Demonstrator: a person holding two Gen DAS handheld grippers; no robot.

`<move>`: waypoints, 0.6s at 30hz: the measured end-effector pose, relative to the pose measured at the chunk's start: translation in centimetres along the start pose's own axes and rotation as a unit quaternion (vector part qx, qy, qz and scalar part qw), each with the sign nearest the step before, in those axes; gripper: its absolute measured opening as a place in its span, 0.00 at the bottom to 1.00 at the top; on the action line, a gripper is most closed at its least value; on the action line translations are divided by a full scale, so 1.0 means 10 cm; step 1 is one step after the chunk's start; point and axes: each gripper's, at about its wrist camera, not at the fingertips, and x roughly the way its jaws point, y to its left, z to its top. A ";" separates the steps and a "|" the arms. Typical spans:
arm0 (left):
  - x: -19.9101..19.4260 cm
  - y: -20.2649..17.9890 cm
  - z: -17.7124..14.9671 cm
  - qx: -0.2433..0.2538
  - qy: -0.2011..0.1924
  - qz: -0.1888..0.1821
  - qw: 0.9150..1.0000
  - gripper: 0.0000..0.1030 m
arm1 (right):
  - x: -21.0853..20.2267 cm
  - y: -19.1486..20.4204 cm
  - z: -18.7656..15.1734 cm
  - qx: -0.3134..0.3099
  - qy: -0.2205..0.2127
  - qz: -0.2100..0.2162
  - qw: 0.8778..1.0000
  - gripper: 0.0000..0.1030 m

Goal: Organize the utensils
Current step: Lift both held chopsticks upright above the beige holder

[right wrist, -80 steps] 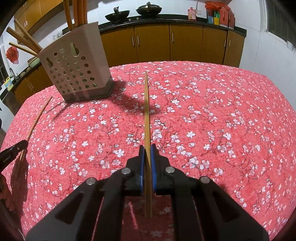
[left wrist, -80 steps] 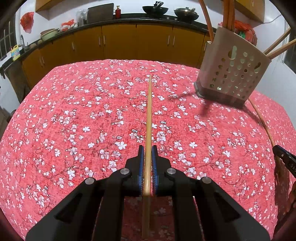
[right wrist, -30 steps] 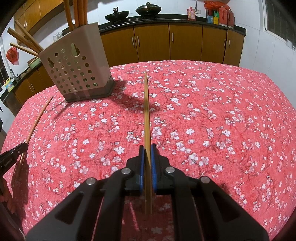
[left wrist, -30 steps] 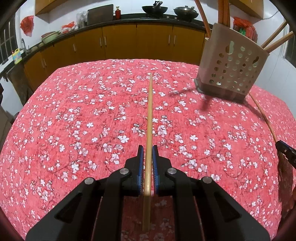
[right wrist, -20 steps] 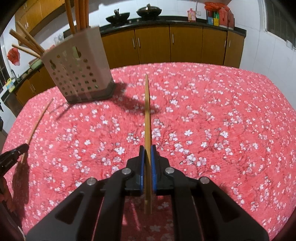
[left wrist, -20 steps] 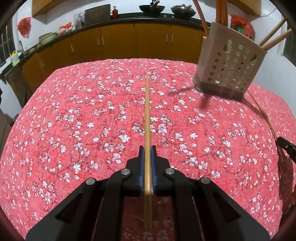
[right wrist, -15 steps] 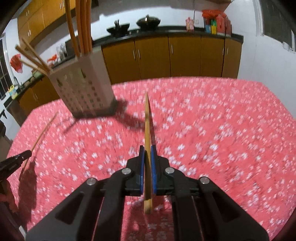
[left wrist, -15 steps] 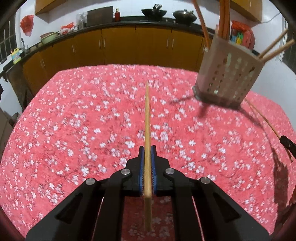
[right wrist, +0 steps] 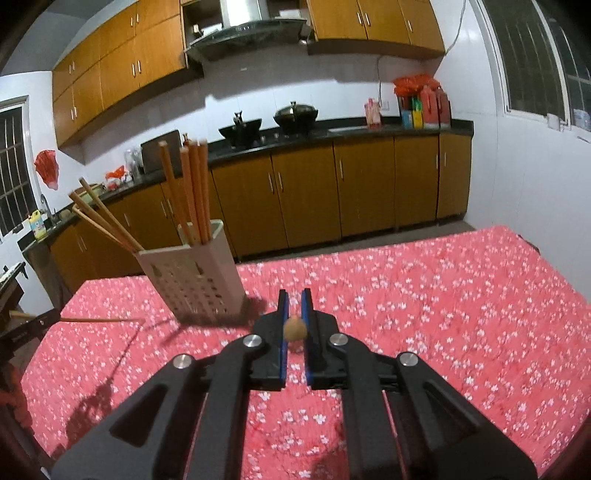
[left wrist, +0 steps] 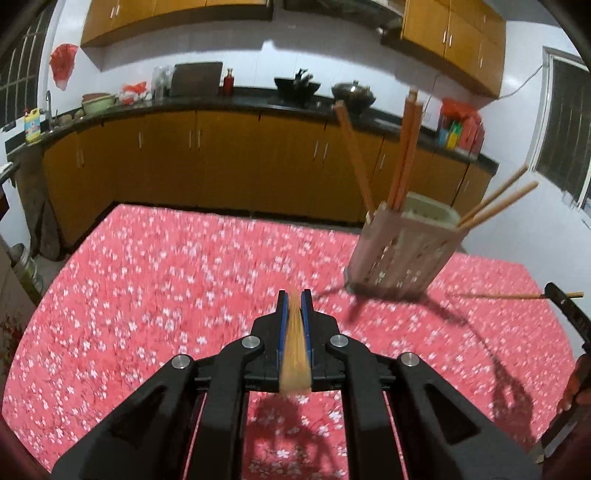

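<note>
Broadly, a table under a red tablecloth (left wrist: 155,295) with small white blossoms fills the lower half of both wrist views, and behind it runs a black kitchen counter (right wrist: 332,144) over orange-brown cabinets (left wrist: 221,158). On the counter stand two dark woks (right wrist: 240,131), and a range hood (right wrist: 243,29) hangs above them.

On the cloth sits a pale perforated utensil holder (left wrist: 402,254), upright, with several chopsticks (left wrist: 404,147) in it, some near upright and two leaning out to one side.

Nearer each camera, the left gripper (left wrist: 294,306) has its jaws pinched narrow on a bamboo chopstick (left wrist: 294,350), which runs along the fingers and looks blurred. The right gripper (right wrist: 294,306) is likewise clamped tight on a second chopstick (right wrist: 294,329), seen end-on as a round tan tip between the blue pads (right wrist: 283,325).

Each view also catches the other gripper at its edge, holding its chopstick roughly level above the cloth, beside the holder and clear of it.
</note>
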 end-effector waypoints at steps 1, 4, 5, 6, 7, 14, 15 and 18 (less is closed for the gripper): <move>-0.01 0.00 0.02 0.001 -0.004 -0.001 1.000 0.07 | -0.01 0.01 0.01 0.000 -0.002 0.000 1.000 0.08; -0.05 -0.04 0.08 0.003 -0.012 -0.004 1.000 0.07 | -0.04 0.02 0.05 -0.001 -0.010 0.002 1.000 0.08; -0.06 -0.05 0.11 0.003 -0.015 -0.007 1.000 0.07 | -0.06 0.03 0.08 -0.001 -0.013 0.004 1.000 0.08; -0.08 -0.06 0.13 0.004 -0.016 -0.009 1.000 0.07 | -0.08 0.04 0.12 -0.001 -0.017 0.009 1.000 0.08; -0.09 -0.07 0.15 0.005 -0.019 -0.011 1.000 0.07 | -0.10 0.06 0.15 -0.002 -0.021 0.014 1.000 0.08; -0.30 -0.28 0.45 0.021 -0.061 -0.038 0.997 0.07 | -0.44 0.33 0.59 -0.014 -0.072 0.089 0.993 0.08; -0.32 -0.31 0.48 0.023 -0.067 -0.041 0.997 0.07 | -0.49 0.37 0.65 -0.016 -0.082 0.099 0.992 0.08; -0.42 -0.44 0.65 0.028 -0.091 -0.053 0.994 0.07 | -0.63 0.52 0.85 -0.022 -0.116 0.125 0.985 0.07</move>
